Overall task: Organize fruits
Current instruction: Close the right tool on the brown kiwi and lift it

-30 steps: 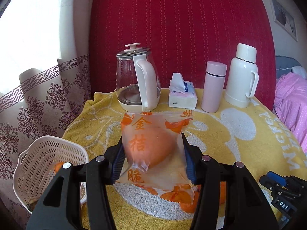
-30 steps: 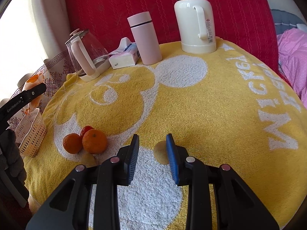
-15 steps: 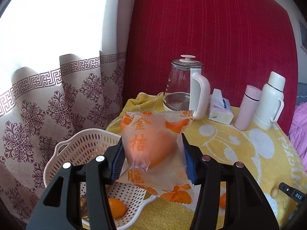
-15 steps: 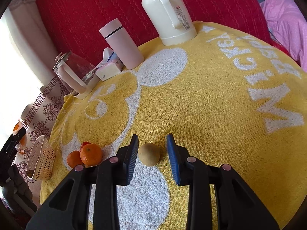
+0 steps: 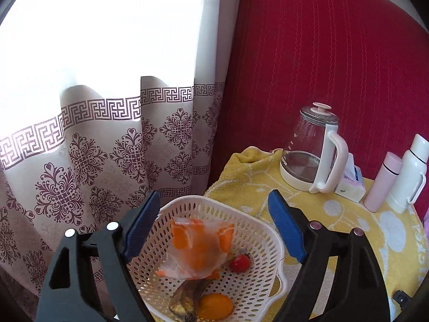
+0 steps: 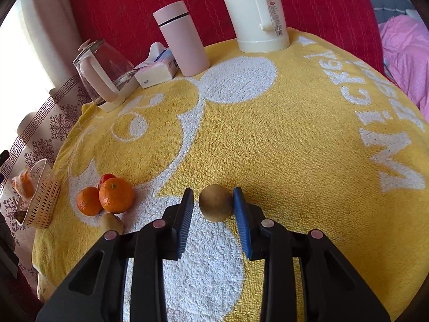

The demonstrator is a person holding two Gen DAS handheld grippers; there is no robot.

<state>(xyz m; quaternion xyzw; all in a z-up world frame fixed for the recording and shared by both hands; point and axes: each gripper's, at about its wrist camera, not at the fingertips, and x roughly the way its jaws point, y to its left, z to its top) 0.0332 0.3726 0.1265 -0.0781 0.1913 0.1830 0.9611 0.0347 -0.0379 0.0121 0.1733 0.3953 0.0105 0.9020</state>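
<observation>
Left wrist view: the left gripper [image 5: 214,224] hangs spread wide above a white basket [image 5: 264,234] at the yellow towel's [image 5: 246,185] edge; a clear packet of orange fruit [image 5: 199,249] sits inside with a strawberry [image 5: 240,262], a dark banana [image 5: 187,295] and an orange [image 5: 215,307]; right wrist view: the right gripper [image 6: 213,213] brackets a small brown round fruit [image 6: 215,206], its right pad touching, the left just apart; two oranges [image 6: 107,198] lie nearby
</observation>
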